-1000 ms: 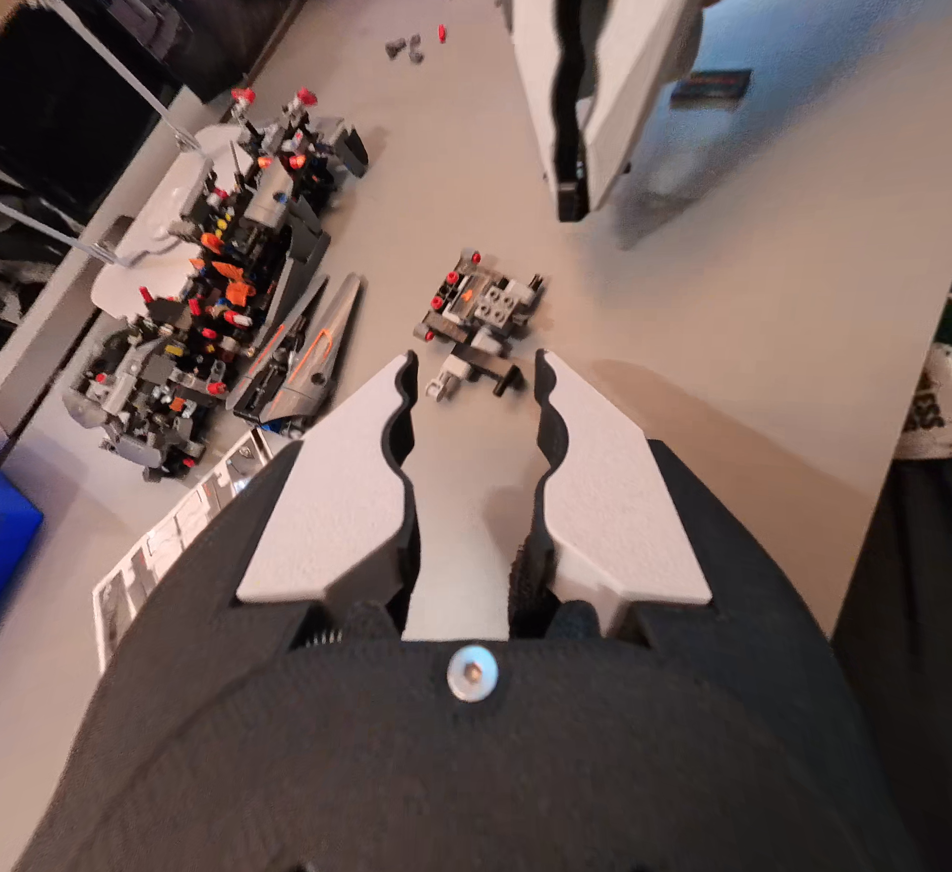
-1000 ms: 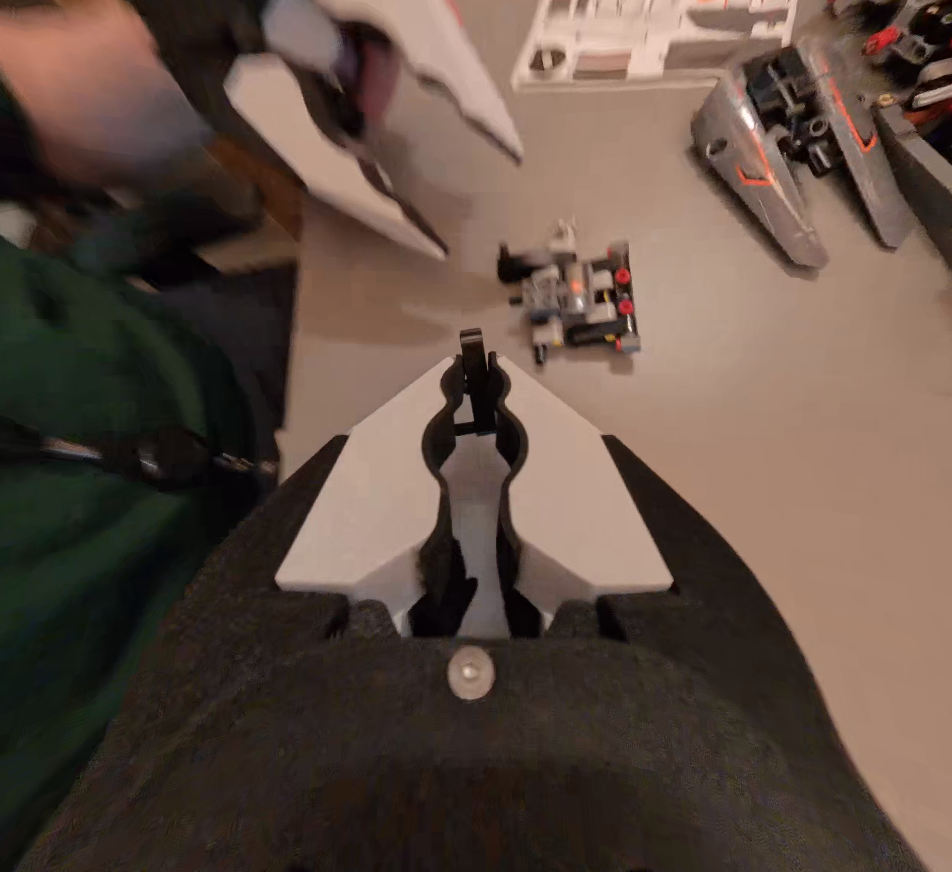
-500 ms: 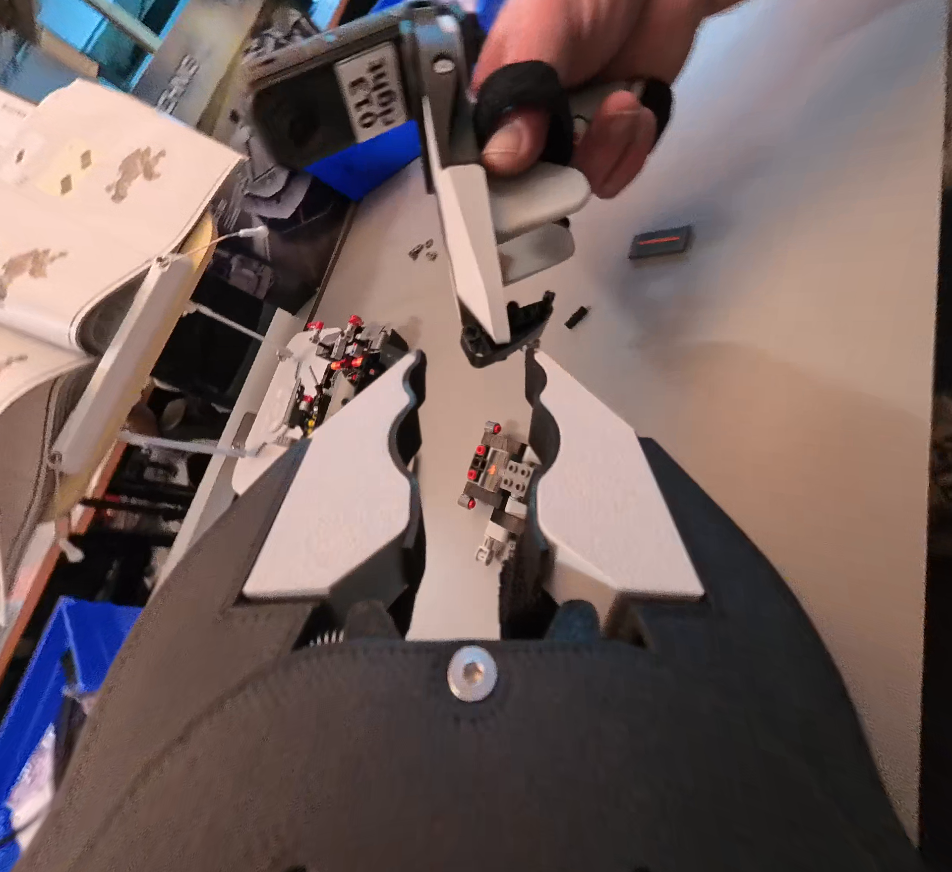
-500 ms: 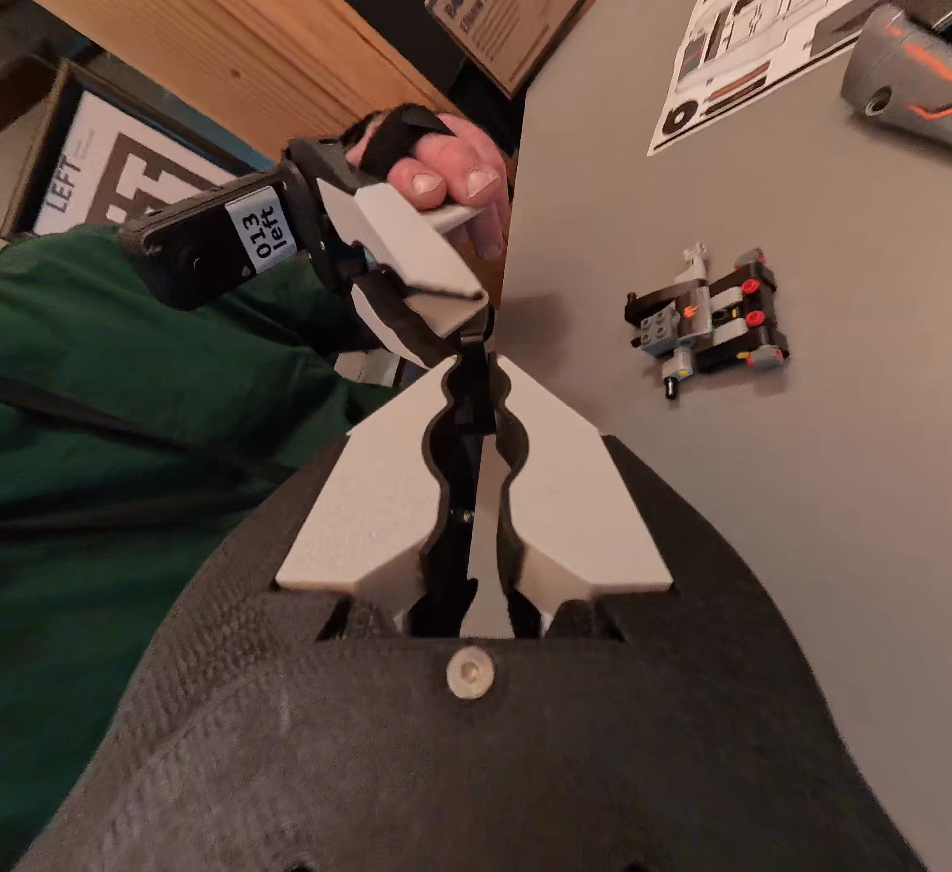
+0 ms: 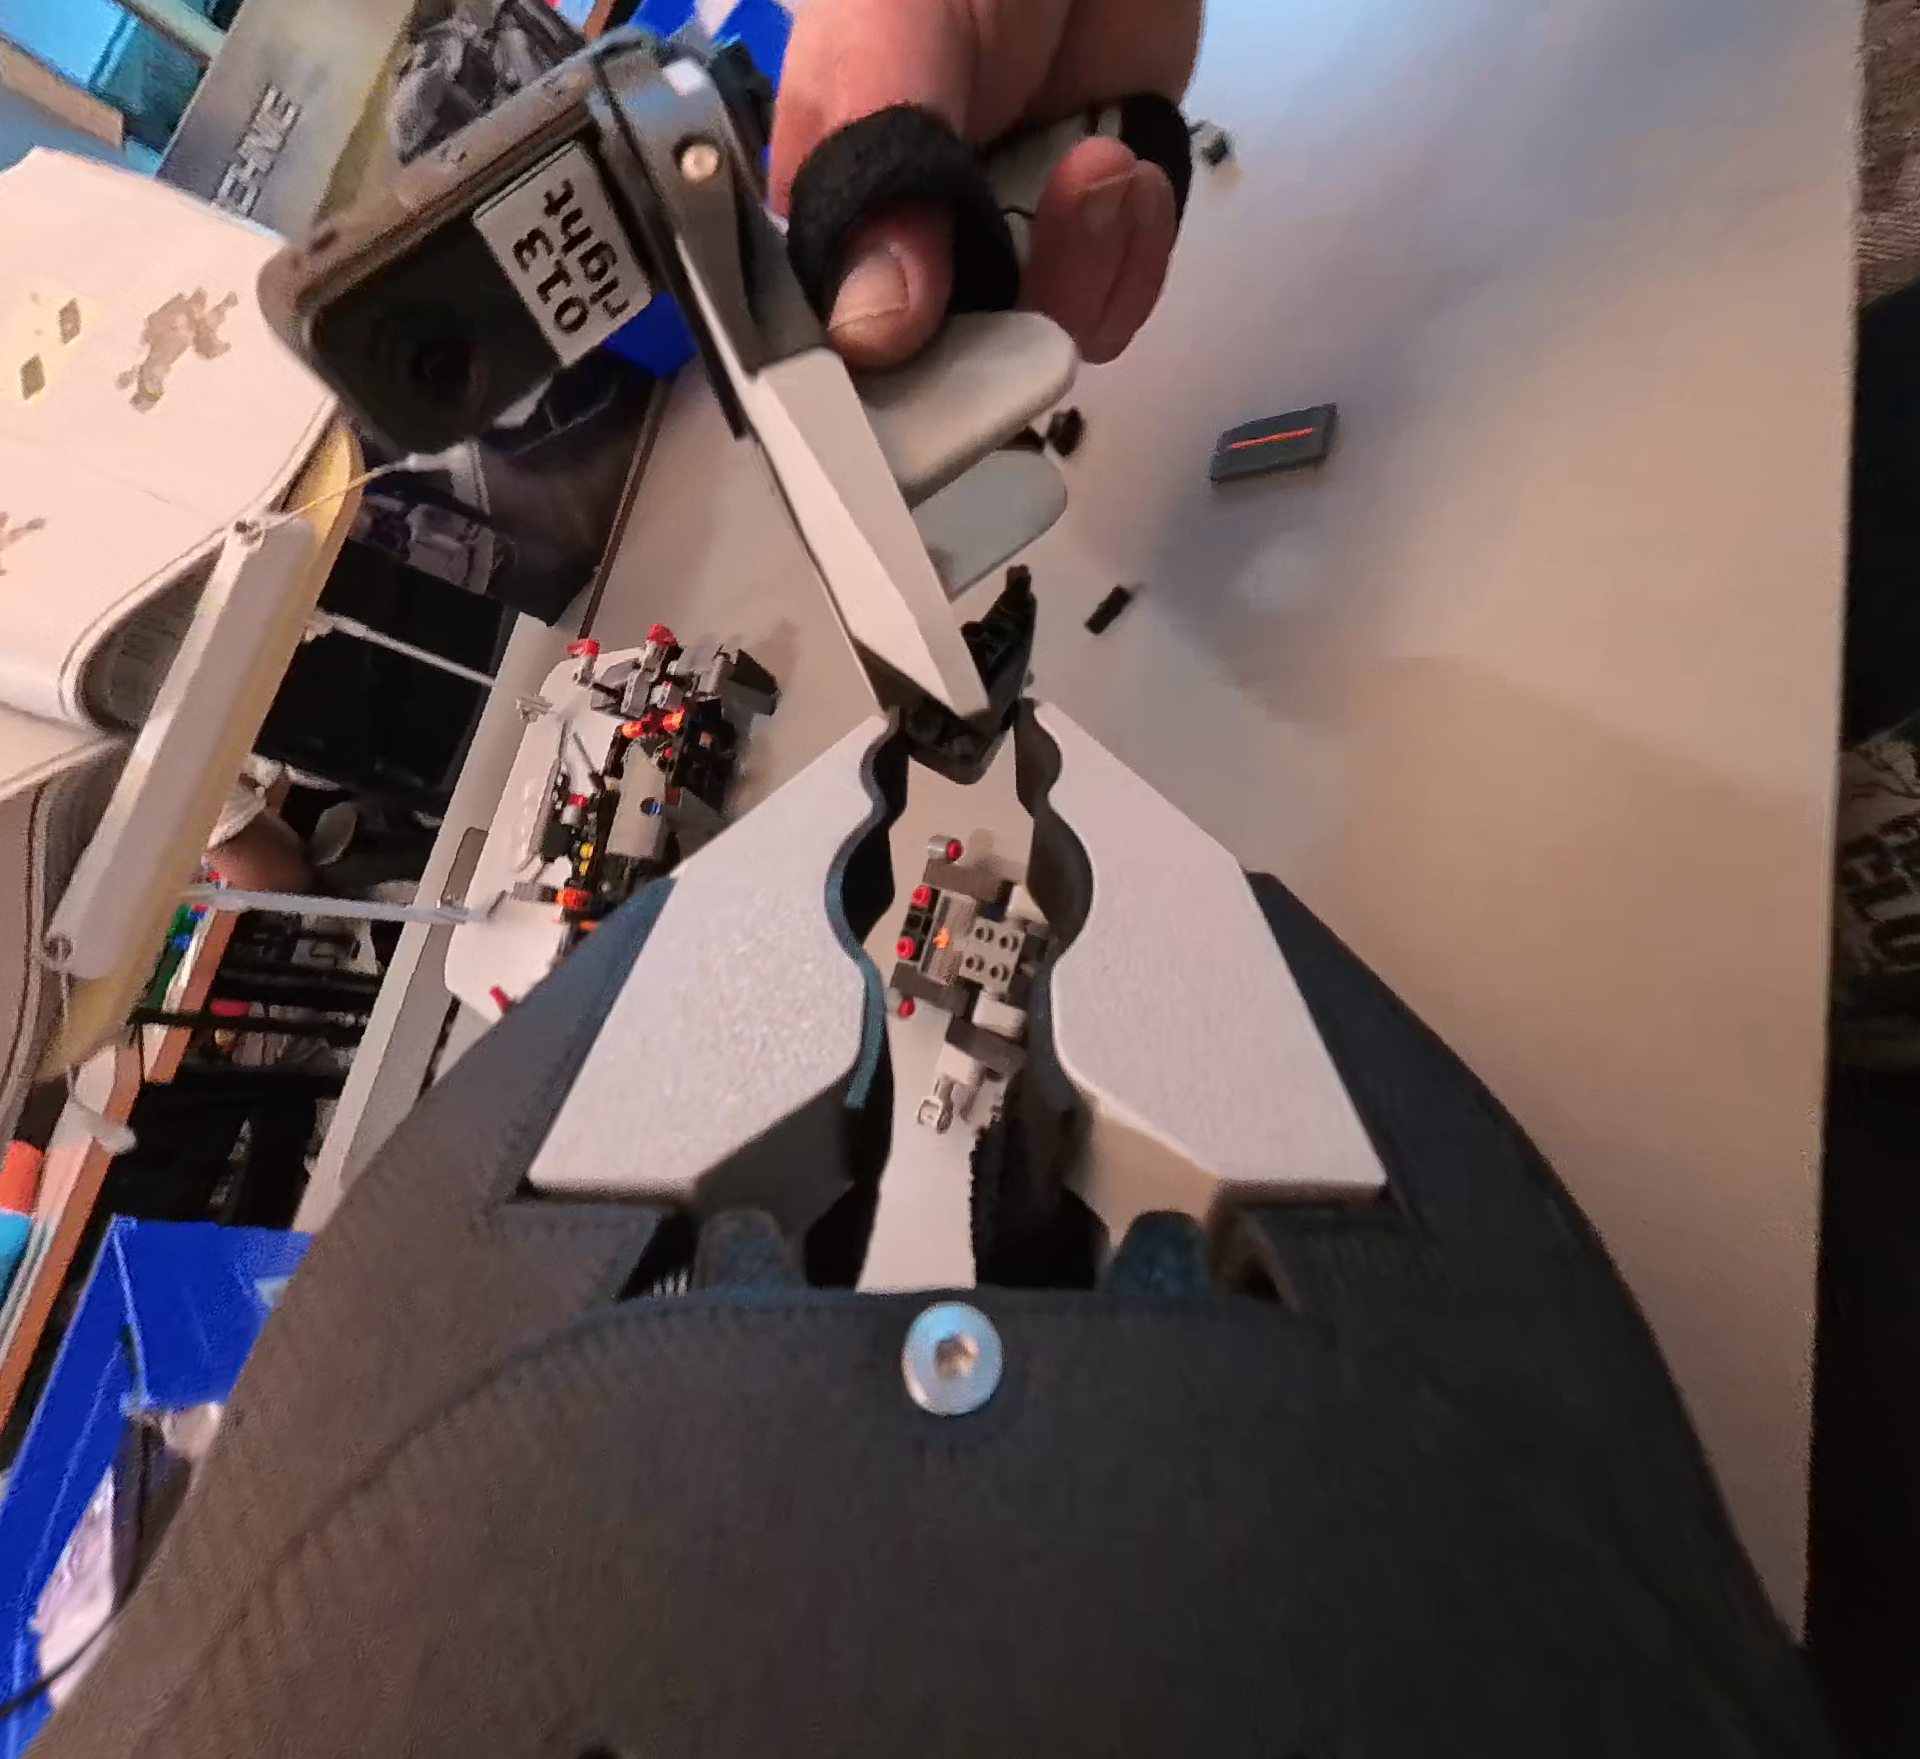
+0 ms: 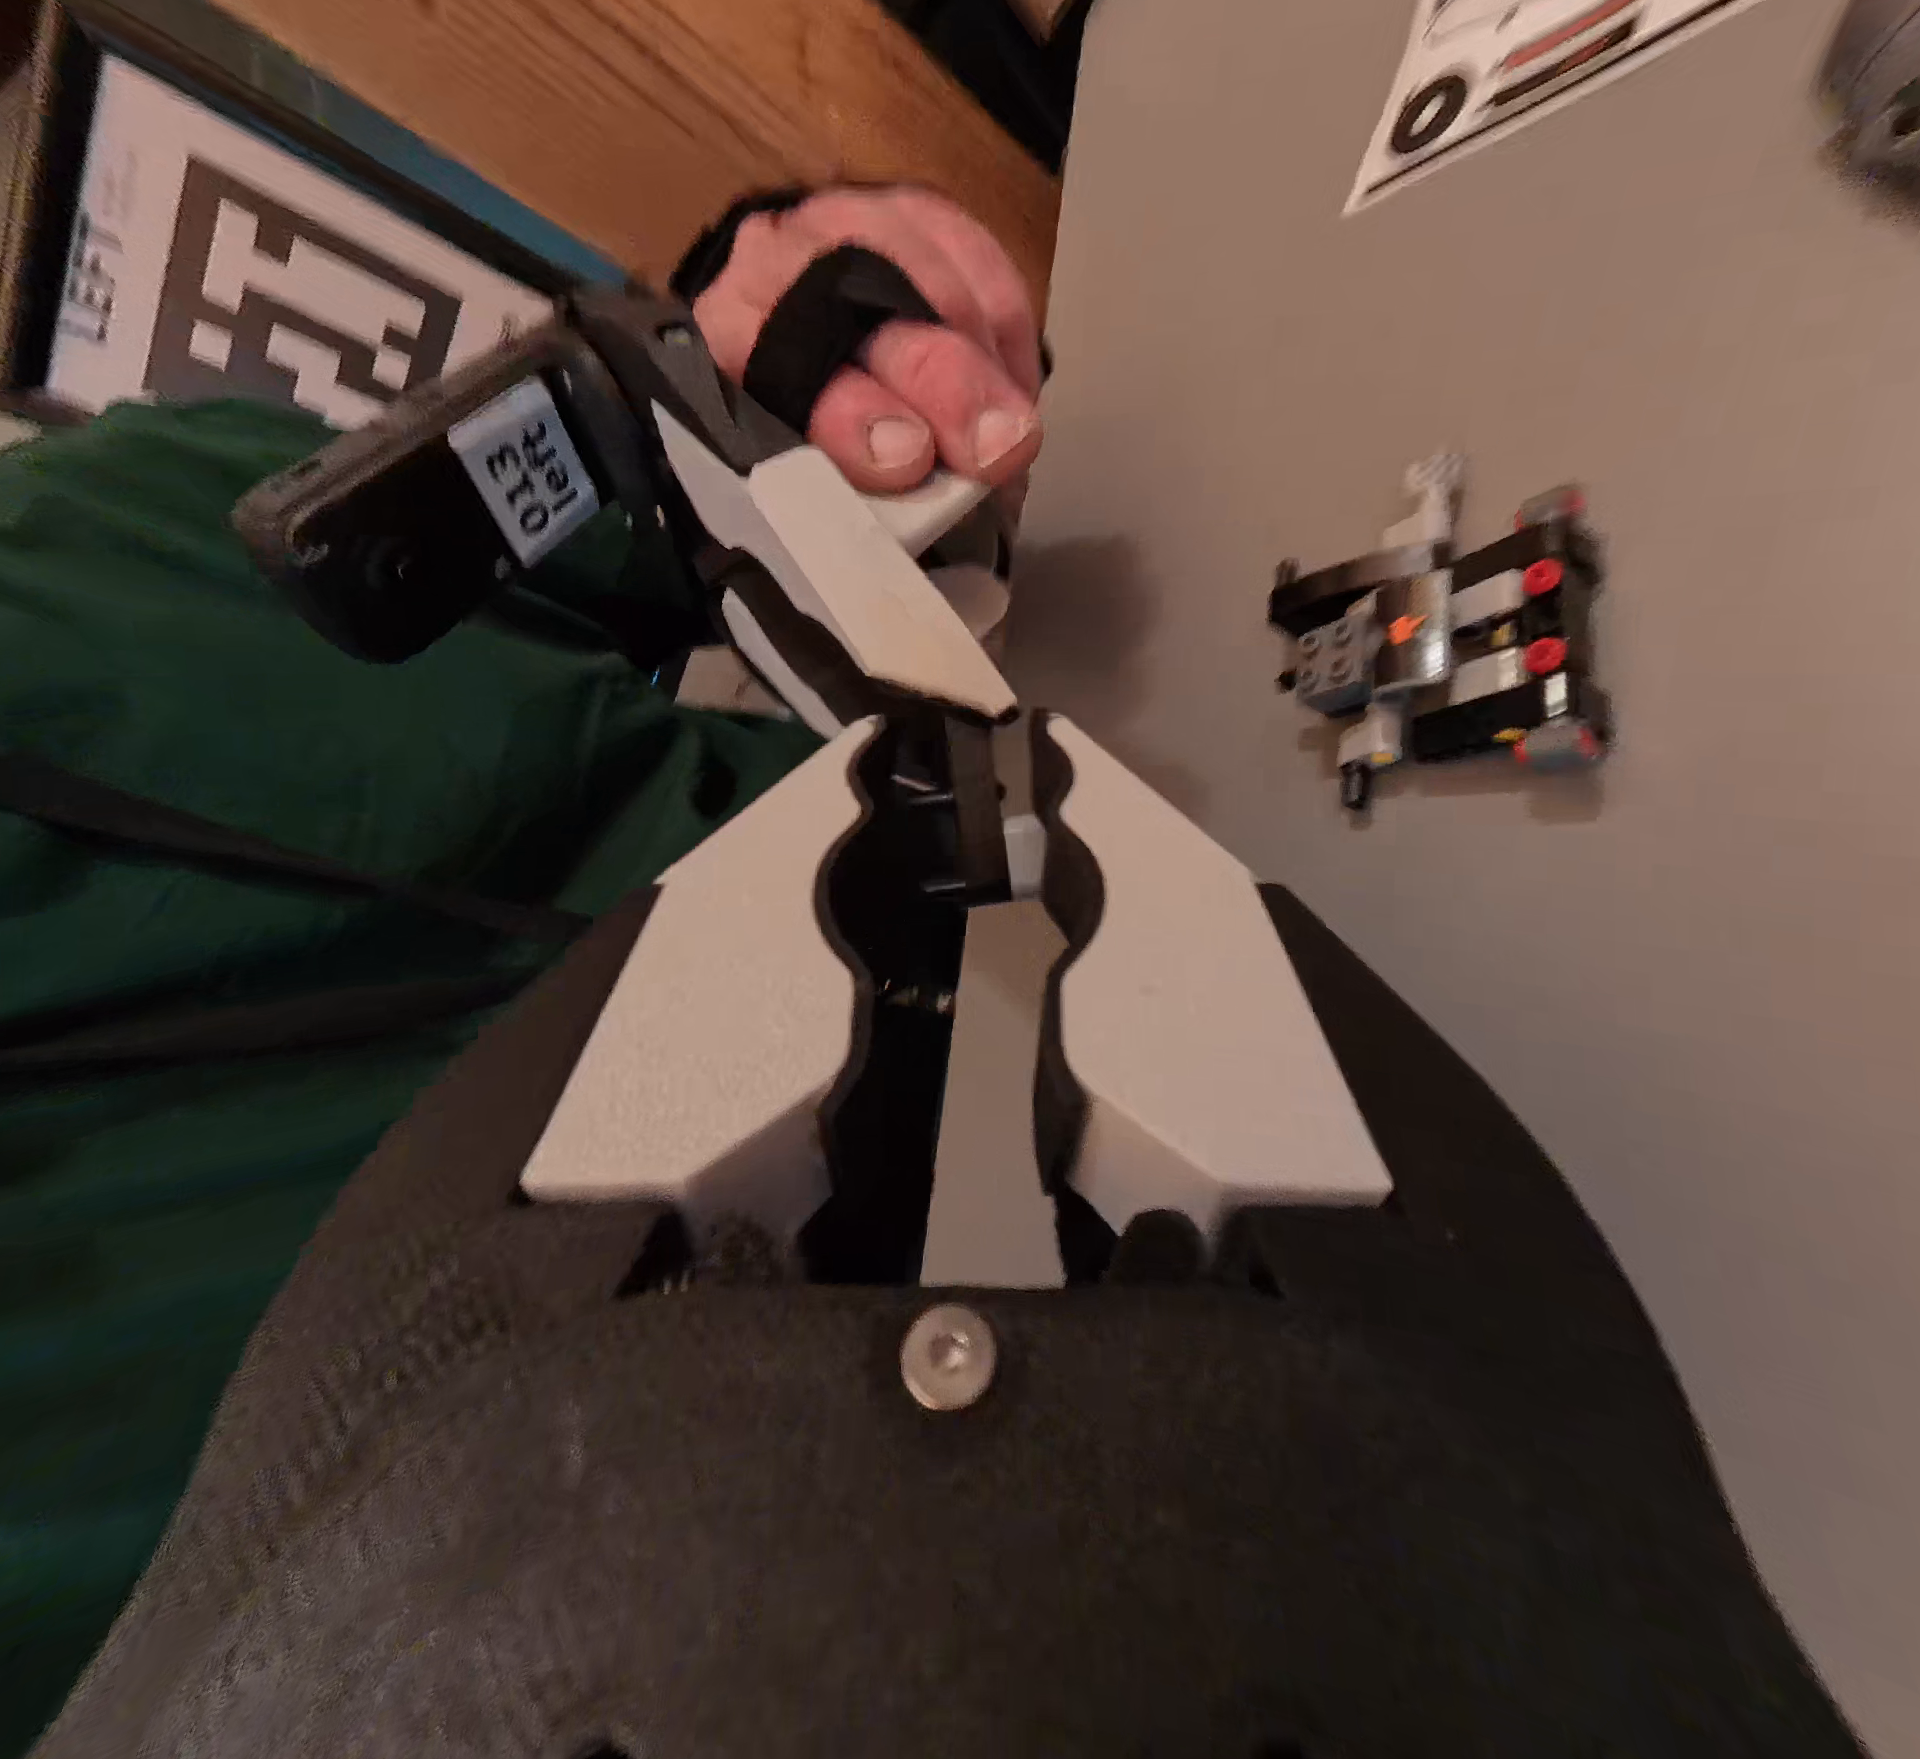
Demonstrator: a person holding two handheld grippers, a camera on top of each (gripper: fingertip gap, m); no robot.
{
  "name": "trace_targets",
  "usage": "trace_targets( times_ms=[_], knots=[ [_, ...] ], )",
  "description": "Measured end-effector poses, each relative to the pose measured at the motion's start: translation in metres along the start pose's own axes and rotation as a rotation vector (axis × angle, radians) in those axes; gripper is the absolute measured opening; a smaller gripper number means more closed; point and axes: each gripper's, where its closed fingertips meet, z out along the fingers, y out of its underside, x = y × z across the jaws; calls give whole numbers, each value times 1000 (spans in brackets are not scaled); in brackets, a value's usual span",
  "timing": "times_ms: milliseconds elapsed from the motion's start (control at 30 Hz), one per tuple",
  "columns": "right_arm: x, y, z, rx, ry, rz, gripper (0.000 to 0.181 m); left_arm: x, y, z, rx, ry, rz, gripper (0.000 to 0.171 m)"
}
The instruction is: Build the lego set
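My left gripper (image 5: 961,733) has closed in around the black piece (image 5: 977,701) pinched by my right gripper (image 6: 961,733), so a handover looks under way.

Small lego assembly (image 5: 961,956) lies on table (image 5: 1507,774), below both tools' (image 5: 951,743) meeting tips.

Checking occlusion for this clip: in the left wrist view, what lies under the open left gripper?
Between the left gripper's fingers, a small grey-and-black lego assembly with red pins lies on the table. The right finger covers its right edge.
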Motion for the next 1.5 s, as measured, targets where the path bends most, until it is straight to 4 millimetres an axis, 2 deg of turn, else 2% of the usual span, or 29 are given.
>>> trace_targets(
  times_ms=[67,167,267,433,533,633,767,867,1033,1100,1167,1233,1300,1500],
  knots=[
    [5,-18,-9,105,49,-22,29,-8,5,0,-8,-45,-68,18],
    [-3,-43,-33,291,123,-162,32,-21,10,-2,36,-72,-333,18],
    [-6,-44,-44,310,331,-388,29,-33,5,-9,184,-29,-676,17],
    [-7,-41,-42,224,789,-792,24,-59,6,-19,439,76,-1205,17],
    [0,-43,-43,148,1053,-910,19,-63,8,-19,530,126,-1367,17],
    [-1,-46,-41,158,1143,-976,21,-58,4,-16,551,163,-1425,17],
    [-1,-50,-42,123,1266,-1073,9,-54,-1,-13,584,202,-1498,17],
    [0,-51,-42,92,1316,-1111,8,-52,-2,-12,597,220,-1546,17],
    [4,-46,-42,104,1184,-990,5,-48,-5,-14,593,225,-1536,16],
    [12,-39,-42,100,1083,-877,5,-48,-2,-16,564,197,-1500,23],
    [20,-27,-39,79,924,-720,5,-50,5,-21,527,144,-1436,26],
    [30,-19,-42,47,860,-631,4,-51,13,-26,472,100,-1364,29],
    [41,-2,-40,-56,786,-537,5,-50,24,-31,393,62,-1272,33],
    [68,25,-30,-233,698,-424,5,-40,55,-31,163,13,-1044,36]
  ],
)
